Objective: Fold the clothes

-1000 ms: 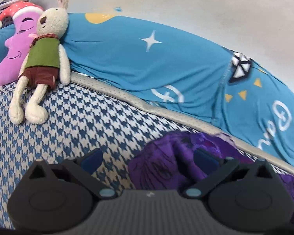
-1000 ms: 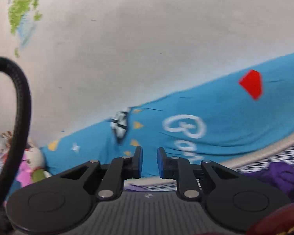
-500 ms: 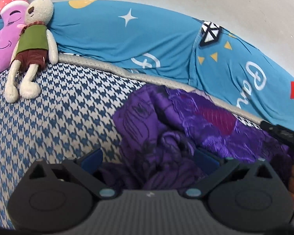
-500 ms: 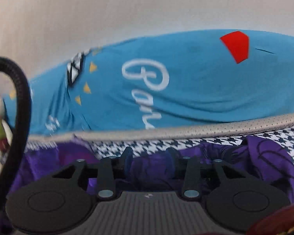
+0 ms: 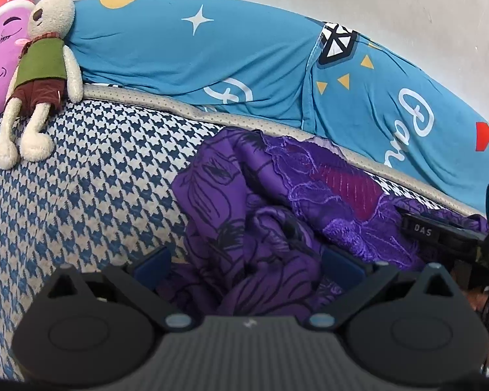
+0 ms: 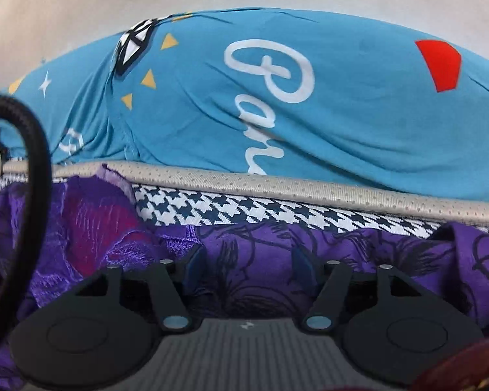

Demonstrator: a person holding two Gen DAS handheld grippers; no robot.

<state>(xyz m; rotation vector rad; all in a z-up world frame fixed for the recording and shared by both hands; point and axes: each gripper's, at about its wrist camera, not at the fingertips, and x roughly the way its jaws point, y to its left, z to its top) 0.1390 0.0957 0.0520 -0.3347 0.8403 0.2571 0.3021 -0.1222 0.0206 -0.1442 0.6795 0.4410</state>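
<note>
A: Where is the crumpled purple flowered garment (image 5: 264,228)?

B: It lies in a heap on the bed with the blue-and-white checked cover (image 5: 81,176), near the long blue pillow (image 5: 192,49).

A: And the left hand-held gripper (image 5: 249,265)?

B: Wide open — cloth bunches between its blue fingers (image 5: 151,264), not pinched.

A: The right hand-held gripper (image 6: 248,265)?

B: Open too — its tips sit low on the purple cloth, holding nothing.

A: Anything else?

B: A cream toy bunny in a green vest (image 5: 42,62) leans on the pillow.
</note>
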